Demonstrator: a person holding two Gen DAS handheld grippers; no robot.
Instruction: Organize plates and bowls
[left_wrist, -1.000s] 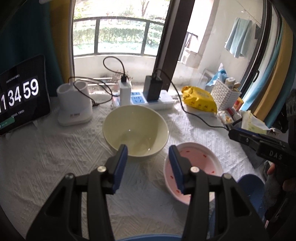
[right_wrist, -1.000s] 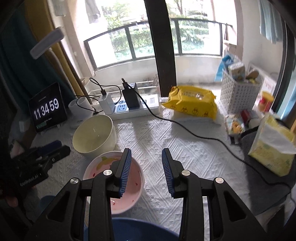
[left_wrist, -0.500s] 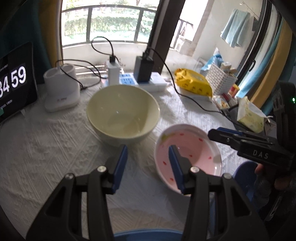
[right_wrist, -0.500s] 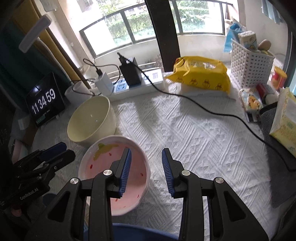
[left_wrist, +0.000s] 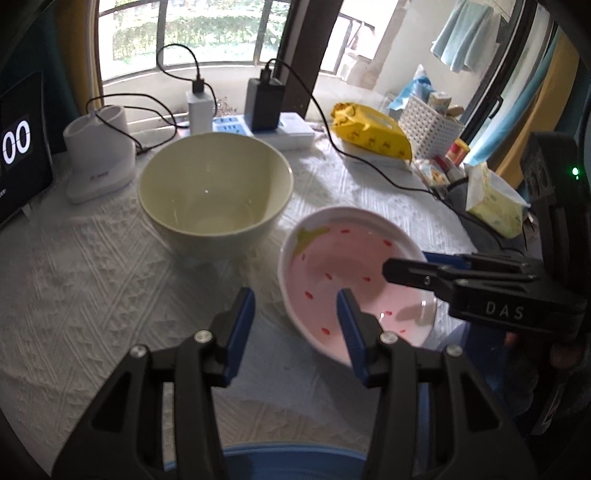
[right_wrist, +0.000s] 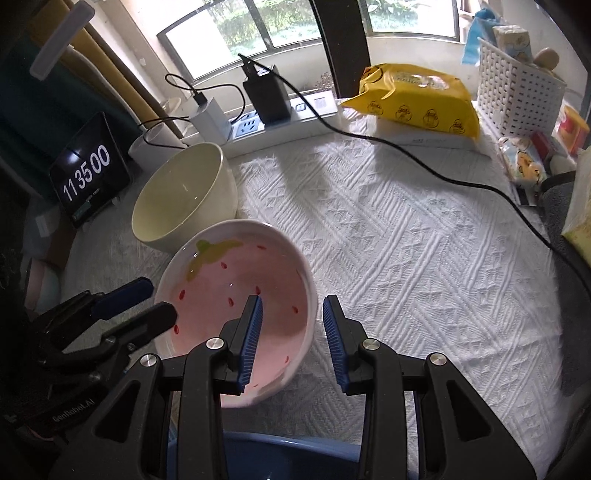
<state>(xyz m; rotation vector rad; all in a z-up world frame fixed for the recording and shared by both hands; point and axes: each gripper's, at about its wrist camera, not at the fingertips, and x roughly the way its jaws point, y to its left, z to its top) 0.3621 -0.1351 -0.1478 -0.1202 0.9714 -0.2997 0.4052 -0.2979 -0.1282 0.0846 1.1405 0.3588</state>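
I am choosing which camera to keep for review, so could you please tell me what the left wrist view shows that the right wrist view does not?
Only the left wrist view shows the hanging blue towel and the whole white charging stand.

Only the right wrist view shows the full clock display and the white basket's whole front.

Both show the cream bowl, the pink strawberry bowl, the yellow wipes pack, the power strip and both open tongs.
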